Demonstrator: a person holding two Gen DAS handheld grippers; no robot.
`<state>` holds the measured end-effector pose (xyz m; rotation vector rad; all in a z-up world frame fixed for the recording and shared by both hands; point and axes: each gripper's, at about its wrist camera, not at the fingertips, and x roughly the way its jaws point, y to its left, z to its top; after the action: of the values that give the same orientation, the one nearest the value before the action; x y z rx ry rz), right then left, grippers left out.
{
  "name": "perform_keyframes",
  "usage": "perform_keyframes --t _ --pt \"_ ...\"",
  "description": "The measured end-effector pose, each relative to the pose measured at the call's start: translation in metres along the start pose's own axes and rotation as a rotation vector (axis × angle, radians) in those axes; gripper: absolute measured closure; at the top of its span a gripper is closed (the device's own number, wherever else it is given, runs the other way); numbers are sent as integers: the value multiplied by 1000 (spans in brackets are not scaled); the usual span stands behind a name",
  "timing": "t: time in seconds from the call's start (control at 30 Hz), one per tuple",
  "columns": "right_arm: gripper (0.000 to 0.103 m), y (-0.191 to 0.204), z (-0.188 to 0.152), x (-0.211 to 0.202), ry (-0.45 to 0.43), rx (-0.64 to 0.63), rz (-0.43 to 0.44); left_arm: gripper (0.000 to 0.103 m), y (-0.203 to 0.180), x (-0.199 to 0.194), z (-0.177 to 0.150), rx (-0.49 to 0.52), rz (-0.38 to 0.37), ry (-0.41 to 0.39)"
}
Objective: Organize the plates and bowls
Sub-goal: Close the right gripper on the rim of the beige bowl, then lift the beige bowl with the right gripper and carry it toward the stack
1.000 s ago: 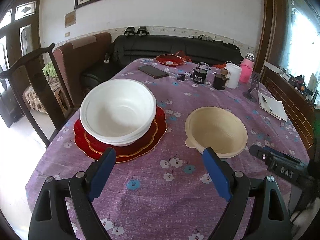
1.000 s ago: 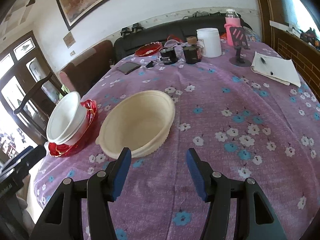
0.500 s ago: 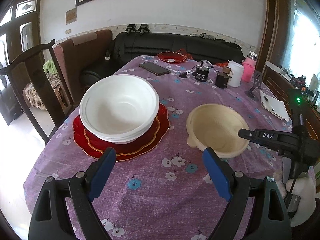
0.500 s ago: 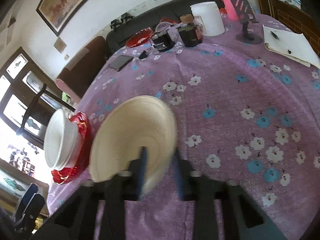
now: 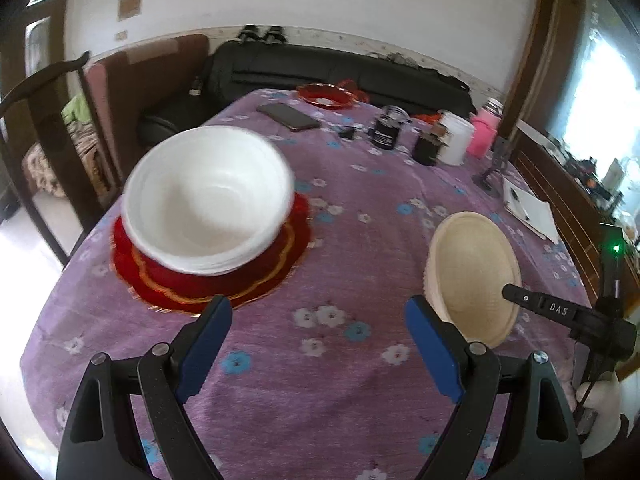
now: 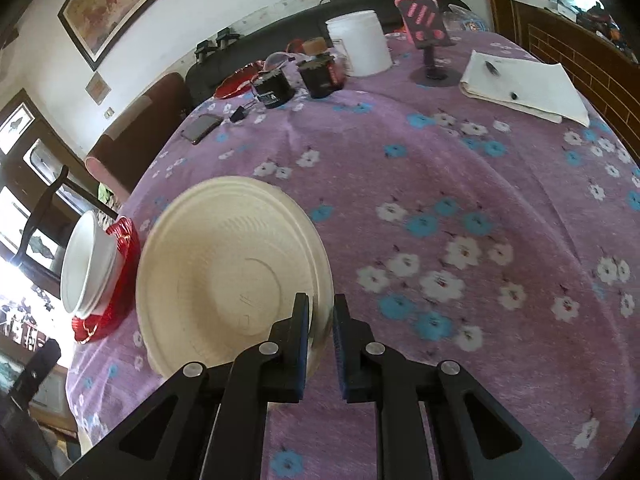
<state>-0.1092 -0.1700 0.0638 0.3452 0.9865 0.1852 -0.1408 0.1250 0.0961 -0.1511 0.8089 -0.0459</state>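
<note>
A cream bowl is tipped up on its rim, its underside facing the right wrist camera. My right gripper is shut on its near rim. In the left wrist view the same bowl stands tilted at the right, held by the right gripper's finger. A stack of white bowls sits on red plates at the left; it also shows in the right wrist view. My left gripper is open and empty, above the cloth in front of the stack.
The table has a purple flowered cloth. At the far end are a phone, a red dish, dark jars, a white tub, a pink bottle, a phone stand and a notepad. A chair stands left.
My right gripper closed on the cream bowl's rim and tipped it up off the cloth. My left gripper stayed open and shifted slightly.
</note>
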Motion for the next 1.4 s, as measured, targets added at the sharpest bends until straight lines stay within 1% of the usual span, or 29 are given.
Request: perform_keyframes --t 0.13,0.27,0.4,0.53,0.6,0.63,0.77,0.83,1.0,1.07,1.13,1.17,1.2,1.23,1.27,1.3,1.4 --pt "90 -3 -1 -10 -11 -10 -2 15 -26 14 10 51 -43 25" --pt "90 -1 1 -15 -27 -31 -34 15 -46 39 19 72 -86 78" --pt "88 -2 1 -14 -24 -23 -33 15 -62 64 27 87 -61 110" --pt "85 -4 -1 -10 -24 -12 -22 15 -76 82 28 137 -28 114" --pt "84 -6 -1 -8 -21 -8 -23 15 -82 96 27 159 -18 141" --pt "84 -7 -2 -7 -19 -6 -21 15 -83 103 27 160 -18 158" --pt "76 -9 -4 -2 -3 6 -8 15 -85 123 25 140 -48 215" --pt "76 -10 -6 0 4 3 -6 15 -89 128 22 146 -56 224" --pt "76 -6 -10 6 17 -17 -10 17 -97 131 17 166 -68 218" --pt "76 -5 -11 7 17 -20 -9 23 -101 131 17 177 -73 215" --pt "76 -2 -12 8 19 -28 -8 43 -106 132 15 193 -71 219" --pt "76 -1 -12 8 19 -32 -10 48 -108 134 13 200 -79 233" --pt "76 0 -12 8 18 -34 -13 62 -109 136 12 202 -89 245" --pt "76 0 -12 8 17 -36 -16 79 -110 139 11 202 -103 263" --pt "76 1 -12 8 17 -37 -16 85 -110 140 9 203 -112 274" --pt "75 2 -12 7 19 -40 -13 86 -110 140 8 201 -127 281" --pt "77 5 -12 4 11 -62 -25 86 -111 134 7 202 -126 261"
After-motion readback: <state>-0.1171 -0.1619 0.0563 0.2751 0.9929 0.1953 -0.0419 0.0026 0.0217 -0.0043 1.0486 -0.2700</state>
